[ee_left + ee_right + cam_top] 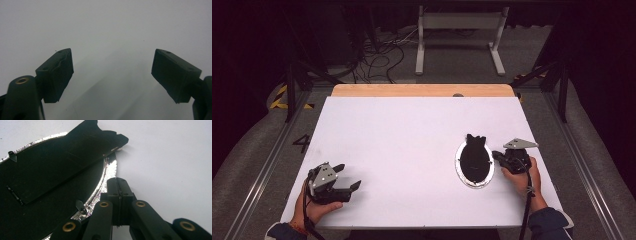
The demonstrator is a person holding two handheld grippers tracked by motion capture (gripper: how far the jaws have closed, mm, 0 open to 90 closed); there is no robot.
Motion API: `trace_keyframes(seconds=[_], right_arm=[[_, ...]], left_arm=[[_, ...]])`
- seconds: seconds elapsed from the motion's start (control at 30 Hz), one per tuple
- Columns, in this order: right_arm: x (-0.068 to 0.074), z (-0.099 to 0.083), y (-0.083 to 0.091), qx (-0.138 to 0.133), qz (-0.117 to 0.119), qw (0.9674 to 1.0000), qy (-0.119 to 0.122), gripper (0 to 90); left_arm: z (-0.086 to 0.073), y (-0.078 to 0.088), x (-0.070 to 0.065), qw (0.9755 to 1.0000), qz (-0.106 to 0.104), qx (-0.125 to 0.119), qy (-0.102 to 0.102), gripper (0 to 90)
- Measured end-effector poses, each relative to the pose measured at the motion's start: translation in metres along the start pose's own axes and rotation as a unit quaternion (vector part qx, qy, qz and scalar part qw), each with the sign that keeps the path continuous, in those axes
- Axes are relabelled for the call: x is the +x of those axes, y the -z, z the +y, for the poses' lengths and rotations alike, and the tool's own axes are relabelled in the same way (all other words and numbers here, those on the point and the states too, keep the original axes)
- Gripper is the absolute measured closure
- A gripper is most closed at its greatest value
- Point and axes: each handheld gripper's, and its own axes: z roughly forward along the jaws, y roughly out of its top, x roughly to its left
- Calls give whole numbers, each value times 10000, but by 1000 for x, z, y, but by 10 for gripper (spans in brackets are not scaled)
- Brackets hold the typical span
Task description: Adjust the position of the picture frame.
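You're holding the right gripper (119,185) with its jaws pressed together, gripping nothing, tips just at the silver rim of the frame (475,162), probably to nudge or steady it. The frame is lying face down, black back and stand up. Your left gripper (348,176) is waiting wide open and holding nothing, well left of the frame. Bare table (412,135) is lying left of the frame; the table's edge is running near its right.

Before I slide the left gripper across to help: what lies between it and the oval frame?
Nothing: in the high view, bare white table runs from the left gripper to the oval frame.
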Motion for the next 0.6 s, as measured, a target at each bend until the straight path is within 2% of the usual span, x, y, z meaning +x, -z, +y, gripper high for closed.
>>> trace_keyframes(seconds=[0.6], right_arm=[[6,1,0,27,37,9999,100,900]], left_arm=[[0,-1,-1,9999,62,77,-79,186]])
